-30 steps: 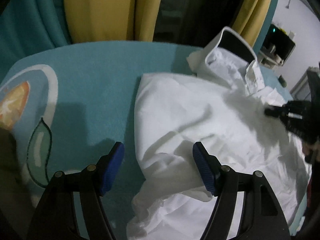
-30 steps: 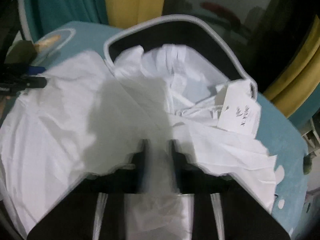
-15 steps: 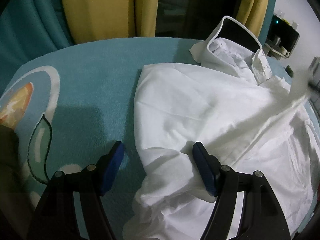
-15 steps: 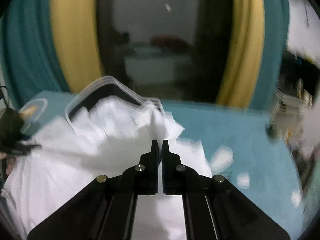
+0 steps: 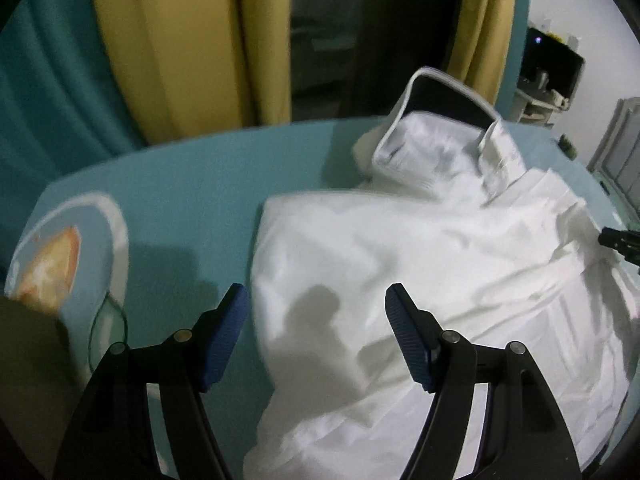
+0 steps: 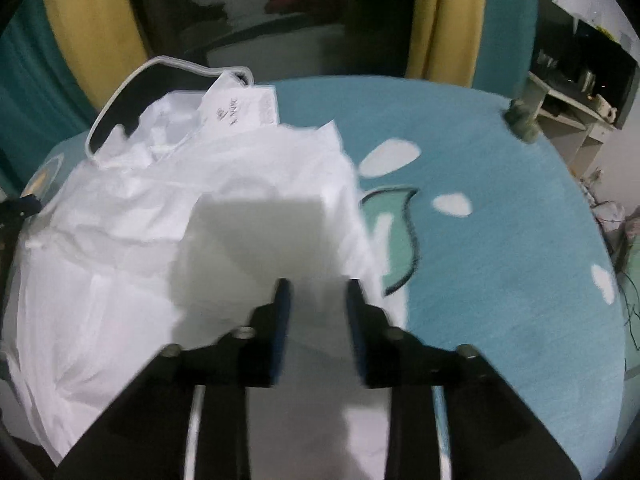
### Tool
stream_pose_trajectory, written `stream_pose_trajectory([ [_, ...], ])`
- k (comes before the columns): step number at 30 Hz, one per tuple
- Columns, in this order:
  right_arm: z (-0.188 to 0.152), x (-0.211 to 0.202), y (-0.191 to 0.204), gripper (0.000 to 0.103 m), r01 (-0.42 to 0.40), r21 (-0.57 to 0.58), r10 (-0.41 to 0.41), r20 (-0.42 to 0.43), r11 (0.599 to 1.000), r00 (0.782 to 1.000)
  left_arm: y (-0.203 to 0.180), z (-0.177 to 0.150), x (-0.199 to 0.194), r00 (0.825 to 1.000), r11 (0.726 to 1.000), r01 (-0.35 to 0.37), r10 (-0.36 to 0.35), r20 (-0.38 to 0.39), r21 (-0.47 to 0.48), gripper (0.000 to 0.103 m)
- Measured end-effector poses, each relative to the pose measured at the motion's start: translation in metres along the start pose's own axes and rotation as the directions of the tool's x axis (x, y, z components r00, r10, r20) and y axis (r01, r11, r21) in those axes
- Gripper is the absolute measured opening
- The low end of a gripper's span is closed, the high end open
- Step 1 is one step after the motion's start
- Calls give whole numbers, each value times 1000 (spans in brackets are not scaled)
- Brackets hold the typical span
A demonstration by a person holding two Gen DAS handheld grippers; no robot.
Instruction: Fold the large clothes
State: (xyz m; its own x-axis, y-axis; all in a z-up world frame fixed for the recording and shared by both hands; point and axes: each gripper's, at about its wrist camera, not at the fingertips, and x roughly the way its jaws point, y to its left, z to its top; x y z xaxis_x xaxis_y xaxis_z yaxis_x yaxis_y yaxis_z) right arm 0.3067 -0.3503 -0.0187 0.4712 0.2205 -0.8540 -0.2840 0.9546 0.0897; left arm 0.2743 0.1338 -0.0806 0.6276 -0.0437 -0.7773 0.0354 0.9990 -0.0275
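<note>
The white garment (image 5: pixel 420 280) lies spread and rumpled on the teal rug (image 5: pixel 192 184), its collar end at the far side, draped up against a dark panel with a pale rim (image 5: pixel 440 92). A paper tag (image 6: pixel 236 108) sits at the collar, seen from the right wrist view. The left gripper (image 5: pixel 318 322) hovers at the near left edge of the cloth, blue-padded fingers (image 5: pixel 224 332) spread wide, nothing between them; its left finger is over bare rug, its right over the fabric, and its shadow falls on the cloth. Over on the right, the right gripper (image 6: pixel 316 312) is blurred but its jaws stand parted above the garment's right edge, with only white cloth showing in the gap, and I cannot tell whether it touches. Its black tip (image 5: pixel 618 238) pokes in at the right side of the left view. The rug's printed shapes show to either side: an orange and pale patch (image 5: pixel 52 260) on the left, white blobs (image 6: pixel 390 156) and a dark outlined leaf on the right. Behind the rug hang yellow curtains (image 5: pixel 180 40) and teal ones, with a dark doorway between. At far right a shelf unit (image 6: pixel 576 80) stands against the wall, and a small greenish object (image 6: pixel 520 120) sits at the rug's far right edge.
</note>
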Motion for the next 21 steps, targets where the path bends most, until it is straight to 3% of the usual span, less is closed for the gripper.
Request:
stream_pose_trajectory([
  [2,15,-5,1,49,12,2,-12,55,1000,998,-7,12,2,1000,1000,-2,2,5,18,74],
  [5,41,-4,16,58,-14,-51,20,121,999,992,-23,33,14,1000,998,26,-26,2,55,74],
  [8,72,12,33,59,-38,-117,55,140,992,989,-36,53,25,999,995,54,-54,1,81,74],
  [13,129,67,66,59,-96,-201,112,71,975,991,-43,82,54,997,995,70,-70,-11,64,74],
  [21,182,121,108,60,-67,-343,86,41,937,995,-20,99,107,997,1000,1,1,-75,23,74],
])
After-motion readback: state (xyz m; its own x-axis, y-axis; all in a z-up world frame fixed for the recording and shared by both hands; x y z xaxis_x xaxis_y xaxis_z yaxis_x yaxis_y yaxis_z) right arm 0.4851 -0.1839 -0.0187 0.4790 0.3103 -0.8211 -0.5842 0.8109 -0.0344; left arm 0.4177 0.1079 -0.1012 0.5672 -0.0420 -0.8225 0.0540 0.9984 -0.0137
